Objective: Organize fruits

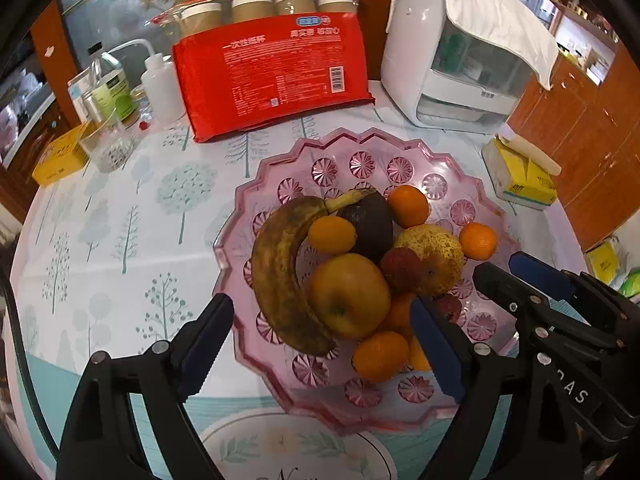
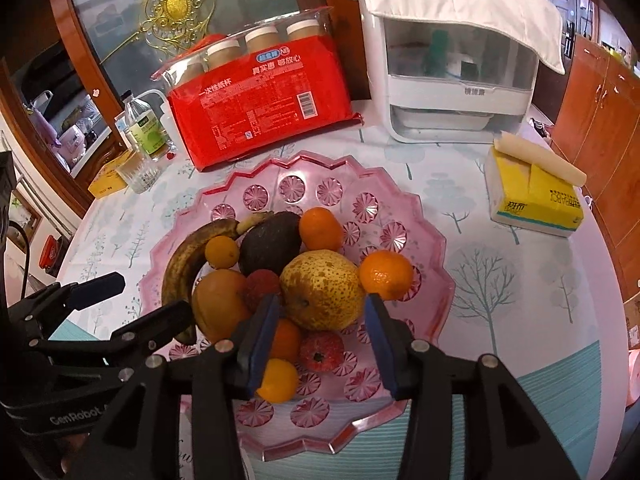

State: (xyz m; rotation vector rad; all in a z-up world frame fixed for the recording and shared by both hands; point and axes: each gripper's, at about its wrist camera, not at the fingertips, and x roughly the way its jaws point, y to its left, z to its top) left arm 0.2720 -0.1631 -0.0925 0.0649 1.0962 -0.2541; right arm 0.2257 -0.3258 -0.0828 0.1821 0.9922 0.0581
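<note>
Pink plastic: the scalloped fruit bowl (image 2: 416, 216) sits mid-tabletop (image 1: 120, 240), and every fruit I can see lies inside it, so I judge the sorting close to done or just starting over.

Fruit heap: a browned banana (image 1: 280, 272) curves along the left side, cradling a yellow apple (image 1: 349, 294); a dark avocado (image 2: 272, 246) sits behind, a speckled pear (image 2: 322, 294) in the middle, oranges (image 2: 386, 274) scattered round the edge, a red lychee (image 2: 262, 286) wedged between apple and pear.

Right gripper (image 2: 322, 344): my fingers (image 2: 380, 344) stand apart, empty, straddling the near side of the pear. I read this as lined up to take the pear, or just let go of it; I cannot tell which.

Left gripper (image 1: 320, 348): fingers (image 1: 206, 340) wide apart, holding nothing, hovering over the bowl's near rim with banana and apple between them.

Why both are low: I judge both fingers frame the heap so either fruit can be reached without knocking the oranges loose.

Risk: the pear leans on smaller fruit; lifting it may roll them.

Surroundings: a red pack of paper cups (image 2: 260, 108), a white appliance (image 1: 452, 72) under a cloth, and a yellow tissue pack (image 2: 534, 196) stand well apart from the bowl.
</note>
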